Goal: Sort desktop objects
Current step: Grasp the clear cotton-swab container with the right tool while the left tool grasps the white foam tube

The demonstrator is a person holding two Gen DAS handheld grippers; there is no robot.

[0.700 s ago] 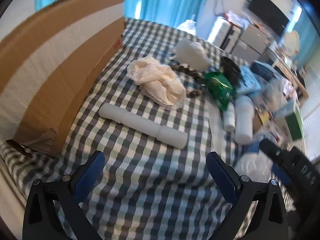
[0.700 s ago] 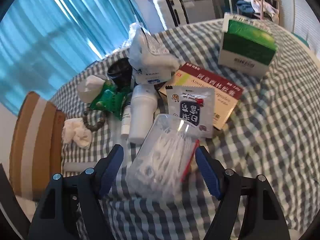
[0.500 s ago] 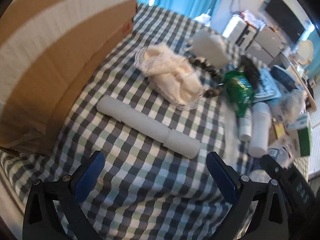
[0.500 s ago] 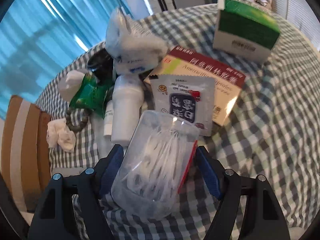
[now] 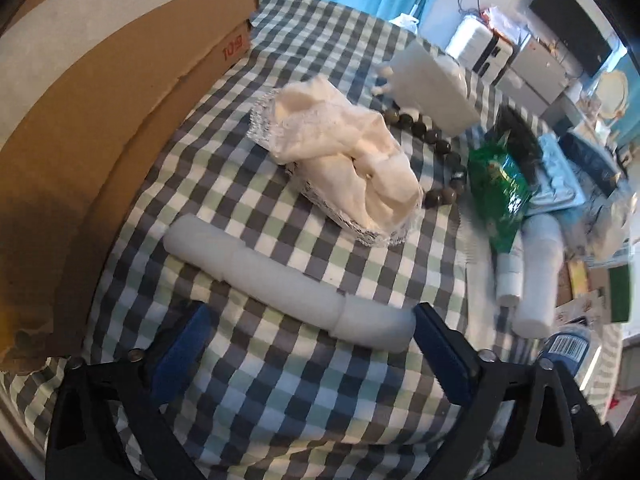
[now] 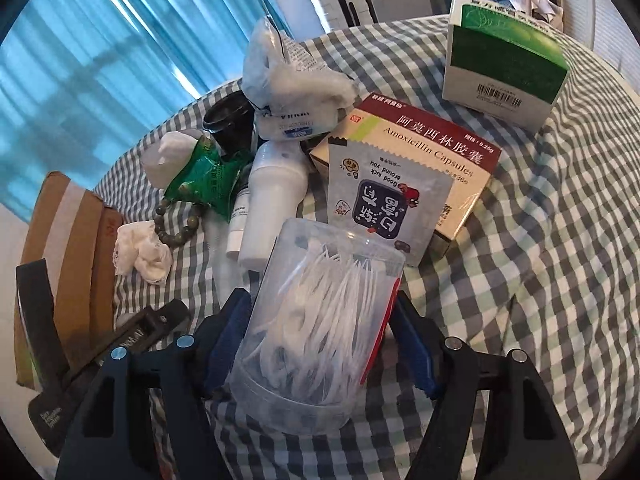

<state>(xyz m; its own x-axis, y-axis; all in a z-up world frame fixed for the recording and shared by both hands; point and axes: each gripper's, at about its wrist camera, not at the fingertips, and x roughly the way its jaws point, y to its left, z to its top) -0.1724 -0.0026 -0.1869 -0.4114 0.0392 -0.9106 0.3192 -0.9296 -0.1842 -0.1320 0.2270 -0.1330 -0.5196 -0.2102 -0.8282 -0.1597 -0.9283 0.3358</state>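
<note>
Far left a brown cardboard box w/ a white tape band [image 5: 80,92] stands on the grey-green-white checked tablecloth [image 5: 304,412]; just right of it, near the left gripper [image 5: 310,346], lies a long white segmented plastic tube [image 5: 280,276], running from far-left to near-right, its right end just beside the right blue pad; that claw is spread wide w/ nothing in it, pads apart over the cloth, the tube's near end lying across the gap; beyond the tube sits a crumpled cream lace-edged cloth [image 5: 344,152], then a dark bead bracelet [image 5: 436,144] curving round its far right side; farther right a green foil snack packet [image 5: 498,188], a white cylindrical bottle [image 5: 538,276] lying down w/ a slimmer white tube alongside; right-wrist view: the right gripper [image 6: 320,340] has its blue pads either side of a clear plastic tub of white floss picks [image 6: 320,320], pads against its walls so it looks gripped, jaws partway apart; beyond the tub a white sachet w/ a dark cartoon label [image 6: 384,204] rests on a red-and-cream Amoxicillin capsule box [image 6: 440,140]; far right a green-and-white carton w/ a barcode [image 6: 504,60] stands apart on the cloth.
</note>
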